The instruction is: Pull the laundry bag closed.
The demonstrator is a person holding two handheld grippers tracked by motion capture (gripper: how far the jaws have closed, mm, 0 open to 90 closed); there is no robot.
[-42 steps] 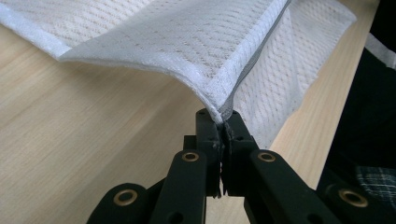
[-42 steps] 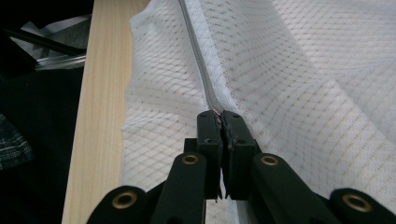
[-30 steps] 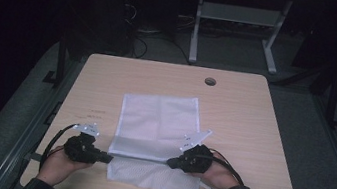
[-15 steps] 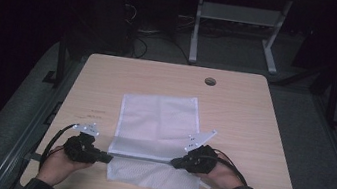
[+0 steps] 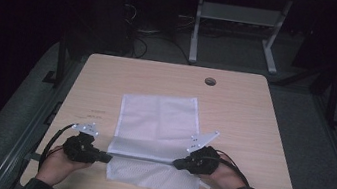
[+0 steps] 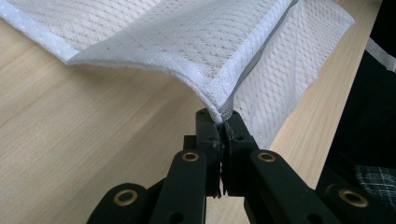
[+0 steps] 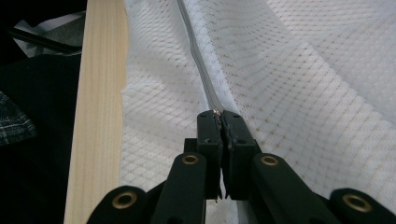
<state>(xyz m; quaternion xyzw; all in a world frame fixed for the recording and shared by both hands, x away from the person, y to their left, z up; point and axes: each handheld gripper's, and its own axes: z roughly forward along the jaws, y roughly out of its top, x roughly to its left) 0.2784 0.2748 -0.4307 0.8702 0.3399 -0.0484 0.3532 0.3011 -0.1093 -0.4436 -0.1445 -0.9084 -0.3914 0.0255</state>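
White mesh cloth [image 5: 159, 123] lies spread on the wooden table [image 5: 254, 117], its near part folded along a raised crease. Your left gripper [image 6: 222, 125] has its jaws pinched tight on the fold's left end, and your right gripper [image 7: 219, 114] is clamped on the fold's right end.

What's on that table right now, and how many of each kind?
White mesh cloth: 1
Hand-held grippers, left gripper and right gripper, each pinched on the cloth: 2
Wooden table: 1
Total: 4
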